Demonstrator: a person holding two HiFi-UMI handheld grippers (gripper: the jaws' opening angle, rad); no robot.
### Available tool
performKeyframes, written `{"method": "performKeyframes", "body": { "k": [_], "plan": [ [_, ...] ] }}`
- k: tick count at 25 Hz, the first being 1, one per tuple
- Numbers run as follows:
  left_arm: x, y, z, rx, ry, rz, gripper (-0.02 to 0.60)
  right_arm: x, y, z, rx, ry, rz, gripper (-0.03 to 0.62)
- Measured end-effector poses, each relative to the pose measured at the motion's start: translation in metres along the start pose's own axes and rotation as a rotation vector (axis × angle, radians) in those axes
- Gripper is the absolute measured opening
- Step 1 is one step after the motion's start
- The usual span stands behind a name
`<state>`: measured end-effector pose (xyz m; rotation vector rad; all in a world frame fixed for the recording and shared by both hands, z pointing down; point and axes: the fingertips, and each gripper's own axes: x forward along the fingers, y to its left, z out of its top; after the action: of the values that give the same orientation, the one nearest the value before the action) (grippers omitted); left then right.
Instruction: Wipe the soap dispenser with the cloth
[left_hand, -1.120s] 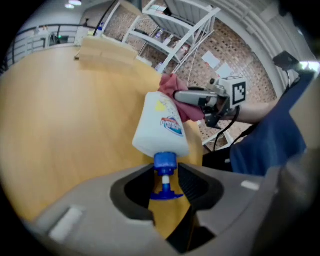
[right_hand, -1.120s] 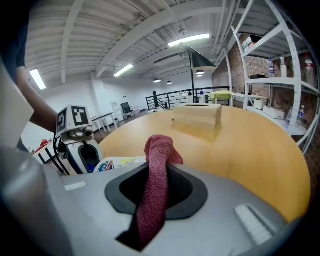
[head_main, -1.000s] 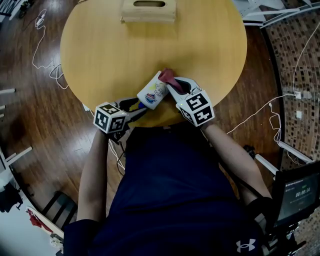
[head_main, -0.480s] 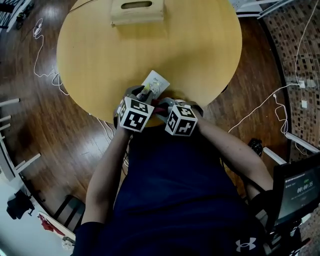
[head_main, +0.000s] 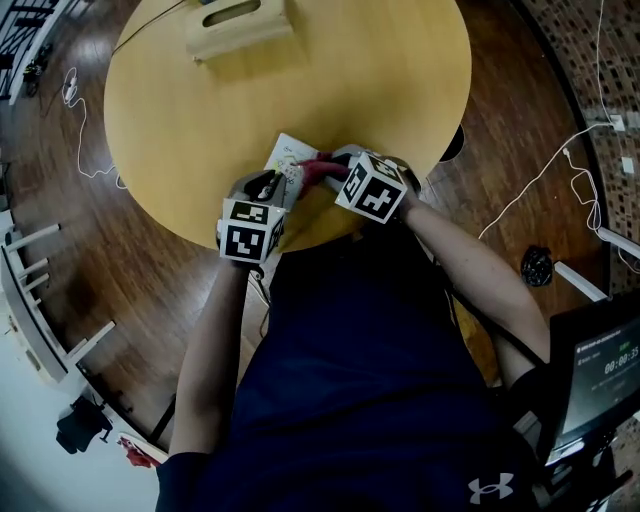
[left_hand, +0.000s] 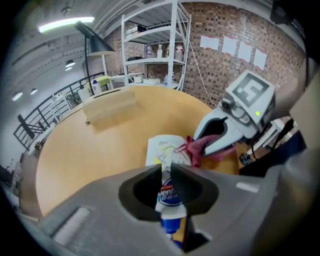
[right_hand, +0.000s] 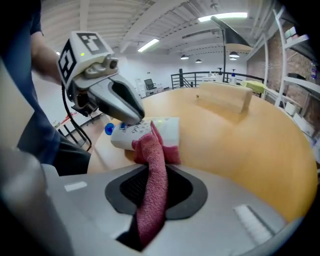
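Left gripper view: left gripper (left_hand: 166, 169) jaws just been closing, now clamped on narrow end of soap dispenser (left_hand: 161, 149), lying near counter (left_hand: 95, 150) edge. Right gripper (right_hand: 150, 175) jaws clamped on cloth (right_hand: 150, 150), cloth touching dispenser. Risk: thin grip, so wiping pressure may twist dispenser loose or shove it off edge.

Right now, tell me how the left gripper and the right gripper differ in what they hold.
The left gripper has just been closing on the white soap dispenser, pinched at its blue-capped end; the right gripper is shut on the red cloth. The left gripper's dispenser lies on its side on the table; the right gripper's cloth drapes limp against it. Both grippers meet at the dispenser.
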<state>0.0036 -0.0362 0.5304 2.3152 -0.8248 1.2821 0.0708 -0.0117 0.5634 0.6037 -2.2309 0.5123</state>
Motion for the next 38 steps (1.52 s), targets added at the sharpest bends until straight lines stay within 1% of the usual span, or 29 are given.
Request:
{"method": "performKeyframes", "body": {
  "k": [2, 4, 6, 7, 8, 9, 11, 12, 13, 14, 18, 21, 23, 24, 26, 28, 29, 30, 32, 34, 35, 36, 38],
  "plan": [
    [0.001, -0.005, 0.003, 0.004, 0.009, 0.007, 0.057, -0.006, -0.019, -0.006, 0.044, -0.006, -0.038, 0.077],
    [0.000, -0.010, 0.005, -0.029, 0.014, -0.007, 0.057, -0.014, -0.033, -0.008, 0.093, -0.015, -0.097, 0.077],
    [-0.002, -0.001, 0.000, -0.053, 0.002, 0.002, 0.057, -0.024, -0.037, 0.005, 0.144, -0.059, -0.144, 0.077],
    [-0.004, 0.006, -0.004, -0.057, -0.005, 0.009, 0.058, -0.029, -0.029, 0.019, 0.157, -0.099, -0.137, 0.077],
    [-0.008, 0.012, -0.008, -0.059, -0.009, 0.013, 0.058, -0.031, -0.013, 0.035, 0.150, -0.142, -0.100, 0.077],
    [-0.011, 0.015, -0.010, -0.058, -0.011, 0.015, 0.058, -0.030, 0.008, 0.050, 0.116, -0.175, -0.041, 0.077],
    [-0.013, 0.017, -0.011, -0.051, -0.008, 0.021, 0.058, -0.021, 0.046, 0.066, 0.000, -0.186, 0.068, 0.077],
    [-0.011, 0.016, -0.010, -0.045, -0.005, 0.025, 0.058, -0.015, 0.054, 0.066, -0.045, -0.175, 0.094, 0.077],
    [-0.009, 0.014, -0.008, -0.040, -0.002, 0.027, 0.058, -0.009, 0.055, 0.063, -0.064, -0.164, 0.097, 0.077],
    [-0.008, 0.013, -0.008, -0.034, 0.002, 0.028, 0.057, -0.004, 0.048, 0.059, -0.056, -0.157, 0.087, 0.077],
    [0.001, 0.007, -0.004, -0.016, 0.012, 0.024, 0.057, -0.006, -0.001, 0.047, 0.054, -0.181, 0.026, 0.077],
    [0.005, 0.005, -0.002, -0.019, 0.012, 0.031, 0.057, -0.014, -0.042, 0.035, 0.099, -0.162, -0.067, 0.075],
    [0.005, 0.004, 0.000, -0.016, 0.012, 0.031, 0.057, -0.018, -0.071, 0.024, 0.163, -0.134, -0.141, 0.075],
    [0.005, 0.004, 0.000, -0.013, 0.013, 0.029, 0.057, -0.019, -0.082, 0.019, 0.202, -0.132, -0.164, 0.075],
    [0.003, 0.001, 0.002, -0.010, 0.022, 0.022, 0.058, -0.022, -0.095, 0.018, 0.250, -0.145, -0.181, 0.075],
    [0.001, -0.001, 0.001, -0.005, 0.044, 0.015, 0.058, -0.018, -0.092, 0.022, 0.235, -0.141, -0.158, 0.077],
    [0.000, -0.003, 0.001, -0.003, 0.051, 0.013, 0.089, -0.012, -0.086, 0.023, 0.212, -0.128, -0.132, 0.077],
    [-0.001, -0.005, 0.002, -0.003, 0.051, 0.008, 0.168, -0.007, -0.077, 0.022, 0.189, -0.114, -0.100, 0.077],
    [-0.002, -0.013, 0.008, 0.020, 0.049, -0.002, 0.257, -0.001, -0.059, 0.021, 0.166, -0.095, -0.042, 0.077],
    [0.001, -0.020, 0.006, 0.111, 0.085, -0.010, 0.320, -0.001, -0.042, 0.019, 0.175, -0.091, -0.005, 0.077],
    [0.005, -0.022, 0.002, 0.169, 0.116, -0.013, 0.343, -0.003, -0.034, 0.017, 0.183, -0.090, 0.008, 0.077],
    [0.009, -0.024, -0.004, 0.220, 0.152, -0.017, 0.353, -0.005, -0.025, 0.014, 0.188, -0.088, 0.024, 0.077],
    [0.015, -0.027, -0.017, 0.283, 0.222, -0.036, 0.360, -0.008, -0.003, 0.004, 0.178, -0.083, 0.062, 0.077]
  ]
}}
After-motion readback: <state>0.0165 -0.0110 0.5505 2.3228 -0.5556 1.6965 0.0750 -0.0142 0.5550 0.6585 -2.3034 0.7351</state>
